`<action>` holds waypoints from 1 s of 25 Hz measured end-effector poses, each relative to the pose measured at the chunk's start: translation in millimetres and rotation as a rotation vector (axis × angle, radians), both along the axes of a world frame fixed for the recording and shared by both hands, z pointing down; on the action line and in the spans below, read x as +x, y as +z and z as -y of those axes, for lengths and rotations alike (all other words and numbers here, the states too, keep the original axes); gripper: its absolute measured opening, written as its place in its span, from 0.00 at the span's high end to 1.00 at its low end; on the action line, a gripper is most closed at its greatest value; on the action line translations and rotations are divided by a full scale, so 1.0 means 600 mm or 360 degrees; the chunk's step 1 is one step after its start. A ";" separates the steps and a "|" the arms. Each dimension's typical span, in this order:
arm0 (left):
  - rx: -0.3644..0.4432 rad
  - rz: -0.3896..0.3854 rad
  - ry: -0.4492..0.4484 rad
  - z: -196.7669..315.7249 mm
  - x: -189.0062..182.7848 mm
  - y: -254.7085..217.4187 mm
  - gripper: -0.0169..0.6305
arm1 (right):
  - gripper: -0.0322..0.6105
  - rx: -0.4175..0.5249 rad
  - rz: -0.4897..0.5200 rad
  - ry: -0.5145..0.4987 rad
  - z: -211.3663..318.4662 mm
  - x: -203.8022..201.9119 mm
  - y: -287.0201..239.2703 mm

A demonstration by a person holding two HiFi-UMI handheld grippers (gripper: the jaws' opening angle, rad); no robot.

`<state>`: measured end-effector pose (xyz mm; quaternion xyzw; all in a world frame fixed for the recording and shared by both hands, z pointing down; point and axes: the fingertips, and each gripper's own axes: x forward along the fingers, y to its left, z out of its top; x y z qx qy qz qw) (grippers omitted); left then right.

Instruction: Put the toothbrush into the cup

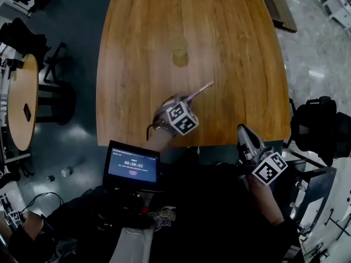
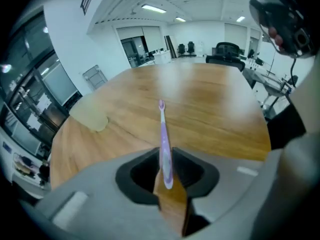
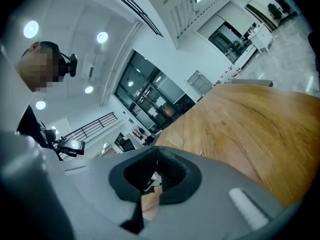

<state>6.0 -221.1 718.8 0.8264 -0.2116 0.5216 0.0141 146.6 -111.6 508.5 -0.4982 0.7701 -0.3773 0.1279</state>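
The worktop point(image 1: 230, 64) is warm brown wood with a clear grain, smooth, with a soft sheen that catches the ceiling lights. The toothbrush point(image 2: 164, 134) is smooth, slightly glossy lilac plastic. The cup point(image 1: 180, 57) looks like cloudy, pale translucent plastic. The left gripper point(image 2: 164, 156) and right gripper point(image 3: 156, 159) have matt grey plastic shells, their jaws lined with matt black rubbery-looking material. The floor point(image 1: 312, 59) on the right is pale, polished and stone-like.

Ceiling strip lights point(image 2: 152, 8) and round downlights point(image 3: 102, 37) light the office evenly, laying a pale sheen on the wooden counter point(image 2: 220, 119). Both gripper views bow toward dark, vignetted corners; the left claw point(image 2: 165, 156) and right claw point(image 3: 156, 151) loom soft, unfocused. The head view is darker.
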 end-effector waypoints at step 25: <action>-0.0292 -0.1445 -0.0699 0.027 0.015 -0.265 0.88 | 0.82 -0.0153 0.0441 -0.0483 0.265 -0.120 0.034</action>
